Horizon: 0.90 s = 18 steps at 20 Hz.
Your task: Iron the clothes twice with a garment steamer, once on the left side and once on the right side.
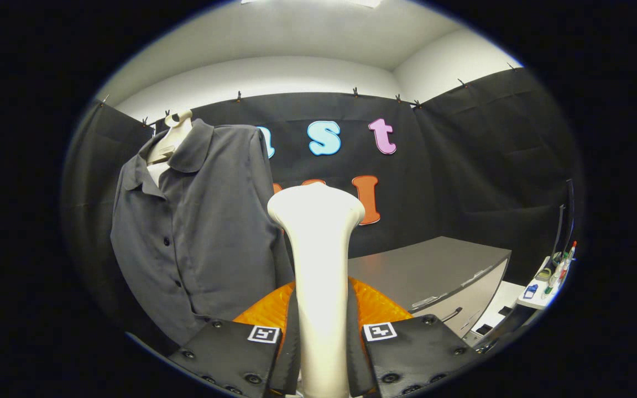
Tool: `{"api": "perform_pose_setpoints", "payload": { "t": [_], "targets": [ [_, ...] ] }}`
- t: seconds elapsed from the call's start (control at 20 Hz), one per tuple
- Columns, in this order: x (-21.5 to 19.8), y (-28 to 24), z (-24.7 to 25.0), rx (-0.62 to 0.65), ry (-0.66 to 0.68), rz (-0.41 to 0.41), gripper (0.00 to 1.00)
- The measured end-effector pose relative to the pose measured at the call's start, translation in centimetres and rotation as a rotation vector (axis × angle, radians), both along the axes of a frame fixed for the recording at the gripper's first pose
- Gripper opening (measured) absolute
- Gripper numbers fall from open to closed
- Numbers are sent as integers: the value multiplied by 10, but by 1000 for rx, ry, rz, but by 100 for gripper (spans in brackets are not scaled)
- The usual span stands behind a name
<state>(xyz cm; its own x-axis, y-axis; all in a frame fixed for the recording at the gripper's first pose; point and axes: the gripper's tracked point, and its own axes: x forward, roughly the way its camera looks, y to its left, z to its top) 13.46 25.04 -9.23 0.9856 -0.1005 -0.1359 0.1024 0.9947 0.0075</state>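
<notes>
Cream-white plastic of the garment steamer (318, 265) standing upright between the gripper (322, 354) fingers, handle clamped from both sides, flared head rising well above the fingertips. Jaws narrowed to the width of the handle, both black fingers (230, 348) pressing on it. Orange body of the gripper just behind the steamer's handle, low down. Dark grey buttoned shirt (197, 232) left of the steamer and beyond it, hung on a pale mannequin bust (172, 138), collar open, front facing out, near sleeve hanging close beside the steamer's neck; cannot tell whether touching. Grey worktop (434, 271) right of the steamer and farther back, with a handled front panel. White shelf (539, 293) far right of the steamer, holding small bottles and pens, too small to tell apart. Black cloth wall behind the steamer and the shirt.
</notes>
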Motion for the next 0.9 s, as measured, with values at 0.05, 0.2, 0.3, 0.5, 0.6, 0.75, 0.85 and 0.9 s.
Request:
{"api": "perform_pose_setpoints", "payload": {
  "t": [0.05, 0.2, 0.3, 0.5, 0.6, 0.75, 0.85, 0.9],
  "targets": [
    [-5, 9, 3, -6, -11, -2, 41],
    [-8, 39, 14, -42, -52, 2, 41],
    [-4, 60, 20, -60, -71, 22, 41],
    [18, 108, 28, -54, -85, 95, 41],
    [24, 125, 30, -72, -98, 112, 41],
    [35, 149, 29, -85, -105, 140, 41],
    [43, 161, 26, -85, -99, 159, 41],
    [48, 164, 24, -86, -98, 162, 41]
  ]
}}
